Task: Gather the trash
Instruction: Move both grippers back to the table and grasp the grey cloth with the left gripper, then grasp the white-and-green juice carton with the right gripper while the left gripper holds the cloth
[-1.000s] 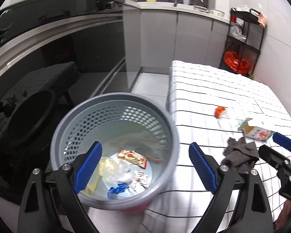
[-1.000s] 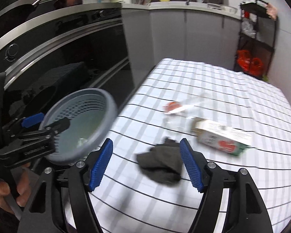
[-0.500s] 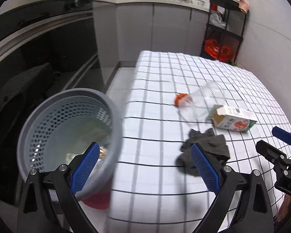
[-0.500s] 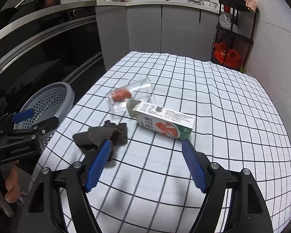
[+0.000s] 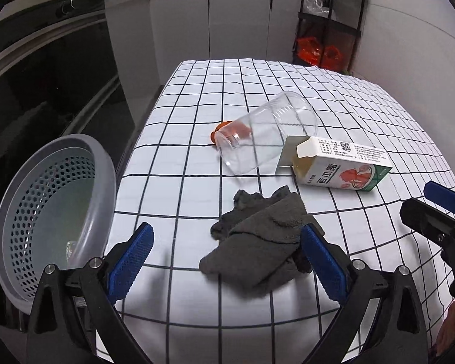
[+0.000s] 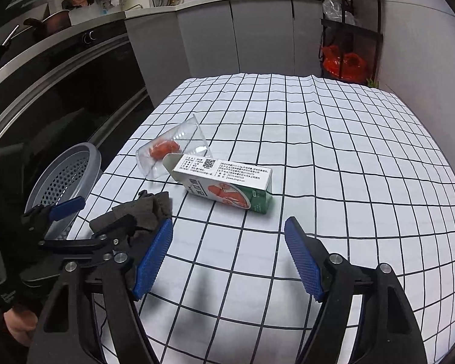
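Trash, left to right: grey perforated bin (image 5: 45,212) just off the surface's (image 5: 257,85) left edge; dark grey cloth (image 5: 257,242) near the front edge; clear cup (image 5: 264,133) on its side over an orange piece (image 5: 224,129); opened carton (image 5: 336,163) touching the cup, with QR code and small unreadable print. Left gripper (image 5: 227,262) tilted down, jaws opening, cloth between them, unpressed. Right gripper (image 6: 227,257) tilted down, jaws apart, empty.

One clear cup (image 5: 265,132), one carton (image 5: 336,166), one grey rag (image 5: 257,239), one basket (image 5: 48,212).
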